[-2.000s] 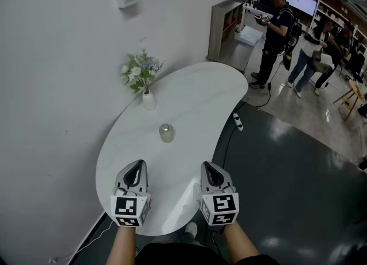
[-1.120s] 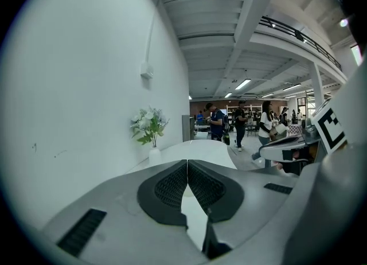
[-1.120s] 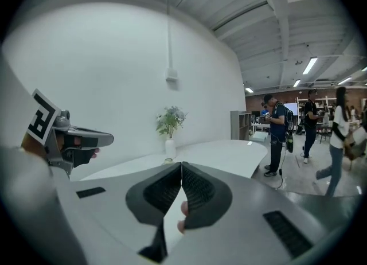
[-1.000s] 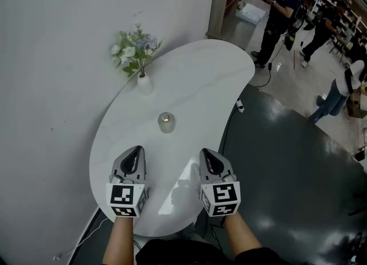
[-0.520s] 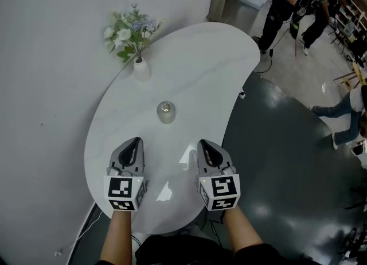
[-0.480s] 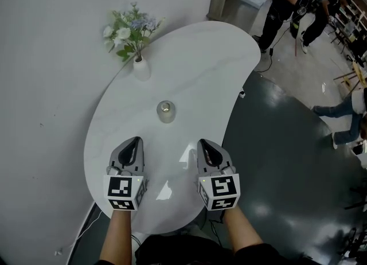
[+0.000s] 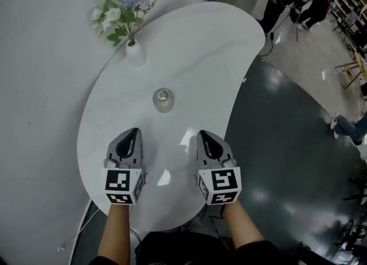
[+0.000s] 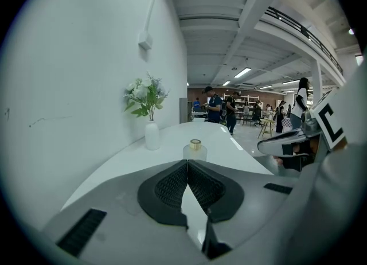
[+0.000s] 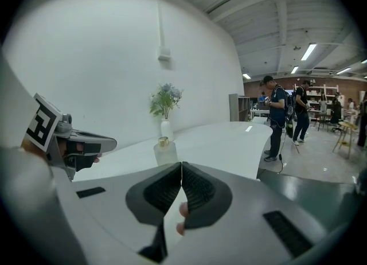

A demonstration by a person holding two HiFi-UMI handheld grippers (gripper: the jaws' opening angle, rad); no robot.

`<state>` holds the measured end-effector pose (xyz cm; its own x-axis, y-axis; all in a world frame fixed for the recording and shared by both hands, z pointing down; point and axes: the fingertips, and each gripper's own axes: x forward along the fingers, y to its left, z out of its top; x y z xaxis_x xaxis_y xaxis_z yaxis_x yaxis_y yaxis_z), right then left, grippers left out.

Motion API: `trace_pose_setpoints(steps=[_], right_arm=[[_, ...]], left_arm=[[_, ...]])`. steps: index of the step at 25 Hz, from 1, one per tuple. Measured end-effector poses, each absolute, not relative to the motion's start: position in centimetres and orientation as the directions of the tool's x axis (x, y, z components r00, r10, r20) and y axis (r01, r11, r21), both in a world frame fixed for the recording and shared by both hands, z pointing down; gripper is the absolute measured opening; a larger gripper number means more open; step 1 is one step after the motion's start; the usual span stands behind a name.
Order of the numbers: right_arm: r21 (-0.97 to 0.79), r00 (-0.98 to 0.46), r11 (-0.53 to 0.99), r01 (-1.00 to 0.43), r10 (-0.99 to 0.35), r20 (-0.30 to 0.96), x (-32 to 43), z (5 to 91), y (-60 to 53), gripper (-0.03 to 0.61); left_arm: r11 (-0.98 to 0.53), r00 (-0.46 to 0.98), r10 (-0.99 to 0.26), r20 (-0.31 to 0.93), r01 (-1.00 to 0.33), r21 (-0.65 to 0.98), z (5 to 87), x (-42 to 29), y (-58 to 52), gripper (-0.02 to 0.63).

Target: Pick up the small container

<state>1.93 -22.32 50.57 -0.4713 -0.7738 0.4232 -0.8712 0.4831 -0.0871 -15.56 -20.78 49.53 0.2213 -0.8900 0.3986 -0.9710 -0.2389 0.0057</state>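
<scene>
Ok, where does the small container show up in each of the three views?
Head view: small container in the middle of the white table, upper centre-left of the picture.
Left gripper view: small container near centre, just above the shut jaws.
Right gripper view: small container slightly left of centre, above the shut jaws.
Shared landmark: the flower vase beyond the container, by the wall.

A large open workshop hall is shown. Beyond the white table, standing people and strip lights under bare ceiling beams are seen.
</scene>
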Motion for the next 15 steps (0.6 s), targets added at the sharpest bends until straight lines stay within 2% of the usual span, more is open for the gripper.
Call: trace_pose_setpoints(steps=[15], right_arm=[[-0.098,-0.436,0.445,-0.890,-0.771,0.464,2.9,53.8,-23.7,0.066]], left_arm=[[-0.259,0.249,-0.866,0.433,-0.965,0.038,52.9,-15.5,-21.9,0.012]])
